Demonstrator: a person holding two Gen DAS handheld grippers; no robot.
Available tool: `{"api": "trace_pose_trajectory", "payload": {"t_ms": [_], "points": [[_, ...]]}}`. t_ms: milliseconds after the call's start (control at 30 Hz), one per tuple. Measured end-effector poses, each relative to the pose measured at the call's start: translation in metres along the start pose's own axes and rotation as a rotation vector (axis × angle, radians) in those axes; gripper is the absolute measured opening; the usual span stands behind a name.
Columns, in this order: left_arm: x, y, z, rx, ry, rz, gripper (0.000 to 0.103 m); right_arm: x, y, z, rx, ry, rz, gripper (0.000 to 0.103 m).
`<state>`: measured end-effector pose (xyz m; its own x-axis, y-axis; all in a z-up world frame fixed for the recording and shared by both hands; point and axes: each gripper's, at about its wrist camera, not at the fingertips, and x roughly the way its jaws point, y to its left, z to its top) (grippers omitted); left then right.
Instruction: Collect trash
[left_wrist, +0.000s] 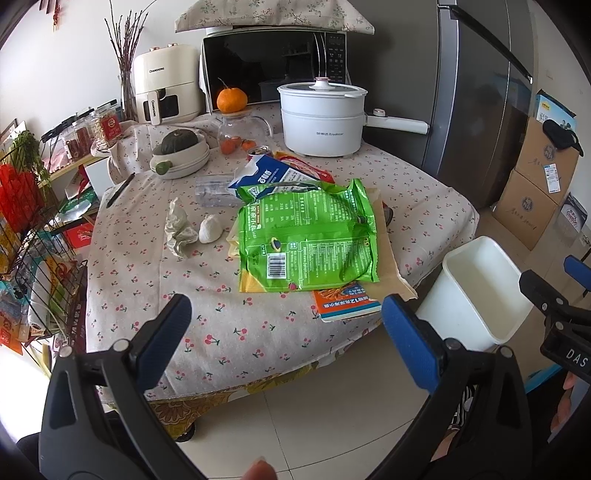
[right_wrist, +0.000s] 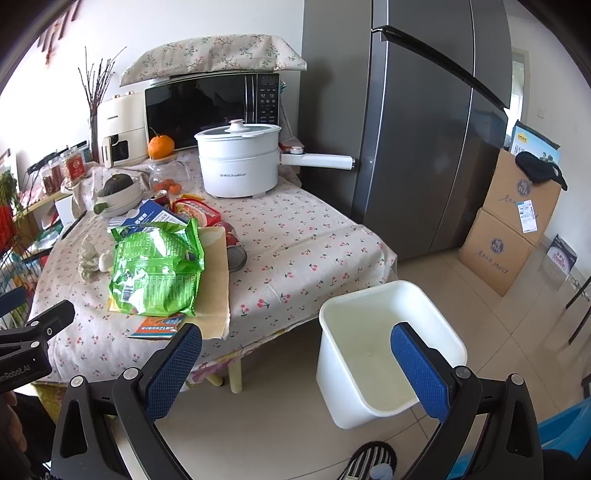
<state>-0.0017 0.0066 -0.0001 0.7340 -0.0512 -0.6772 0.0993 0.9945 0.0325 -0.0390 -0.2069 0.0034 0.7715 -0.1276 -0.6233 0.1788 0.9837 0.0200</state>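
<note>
A kitchen corner: a cherry-print surface (left_wrist: 229, 317) stands before the microwave, with a grey fridge beside it. The white bin (right_wrist: 388, 343) sits on the floor just beside the surface's near corner and looks empty, so I judge collecting has not begun. Everything is left: one green snack bag (left_wrist: 308, 236) atop the pile, one blue carton (left_wrist: 266, 173) behind it, one orange packet (left_wrist: 345, 304) under its near edge, two crumpled wads (left_wrist: 194, 230) beside it. My left gripper (left_wrist: 286, 328) and right gripper (right_wrist: 297, 363) both gape wide, holding nothing.

Right gripper (right_wrist: 295, 363) fingers spread, empty; white bin (right_wrist: 388, 314) below.
</note>
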Motion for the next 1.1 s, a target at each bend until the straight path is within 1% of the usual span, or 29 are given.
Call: {"api": "trace_pose_trajectory", "payload": {"t_ms": [133, 233, 367, 467, 567, 633, 700, 767, 800, 900, 967, 1033, 1100], "points": [[0.005, 0.006, 0.003, -0.007, 0.028, -0.032, 0.102, -0.001, 0.001, 0.003, -0.011, -0.002, -0.006, 0.103], [0.012, 0.012, 0.006, -0.016, 0.054, -0.083, 0.102, -0.001, 0.001, 0.008, -0.022, 0.004, 0.006, 0.103], [0.027, 0.023, 0.014, -0.038, 0.103, -0.137, 0.102, 0.002, 0.002, 0.021, -0.051, 0.035, 0.054, 0.103], [0.037, 0.029, 0.019, -0.034, 0.129, -0.135, 0.102, 0.009, 0.005, 0.033, -0.083, 0.053, 0.129, 0.103], [0.046, 0.028, 0.020, 0.010, 0.163, -0.146, 0.102, 0.023, 0.013, 0.047, -0.125, 0.085, 0.239, 0.103], [0.055, 0.028, 0.022, 0.014, 0.217, -0.195, 0.102, 0.040, 0.023, 0.057, -0.161, 0.145, 0.315, 0.103], [0.065, 0.036, 0.029, -0.008, 0.255, -0.219, 0.098, 0.061, 0.027, 0.066, -0.141, 0.209, 0.411, 0.103], [0.069, 0.050, 0.041, -0.042, 0.241, -0.205, 0.098, 0.086, 0.029, 0.074, -0.097, 0.287, 0.471, 0.103], [0.071, 0.058, 0.047, -0.058, 0.230, -0.189, 0.098, 0.096, 0.031, 0.076, -0.085, 0.308, 0.490, 0.103], [0.081, 0.086, 0.064, -0.091, 0.206, -0.148, 0.098, 0.121, 0.042, 0.077, -0.084, 0.328, 0.521, 0.103], [0.094, 0.104, 0.071, -0.100, 0.213, -0.121, 0.098, 0.137, 0.050, 0.076, -0.081, 0.365, 0.549, 0.101], [0.111, 0.121, 0.076, -0.112, 0.229, -0.113, 0.097, 0.153, 0.058, 0.076, -0.059, 0.411, 0.586, 0.098], [0.126, 0.131, 0.077, -0.112, 0.229, -0.114, 0.097, 0.167, 0.065, 0.078, -0.041, 0.434, 0.612, 0.094]]}}
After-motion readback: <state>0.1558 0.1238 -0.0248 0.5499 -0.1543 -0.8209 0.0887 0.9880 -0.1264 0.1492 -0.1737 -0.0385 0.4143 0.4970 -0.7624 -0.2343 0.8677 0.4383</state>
